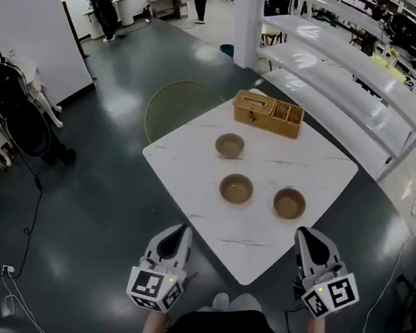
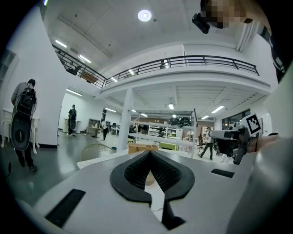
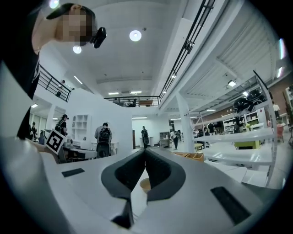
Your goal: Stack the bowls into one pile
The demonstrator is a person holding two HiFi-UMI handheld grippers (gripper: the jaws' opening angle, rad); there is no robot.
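Tan bowls, three of them, sit apart on the white worktop (image 1: 258, 246), none stacked. The right-hand bowl (image 1: 289, 204) lies just ahead of the right tool (image 1: 309, 237). The middle bowl (image 1: 236, 188) is ahead of the left tool (image 1: 178, 232) and a little to its right, and the far bowl (image 1: 230, 146) is beyond that, short of a wicker basket (image 1: 267, 113). Both tools hover at the near edge of the worktop, pointing level, each with its jaws pressed together and nothing held. I judge this to be the approach, before the first pick. The next move calls for one tool to spread its jaws, reach a bowl's rim and pinch it, so that bowl can be lifted into a neighbour
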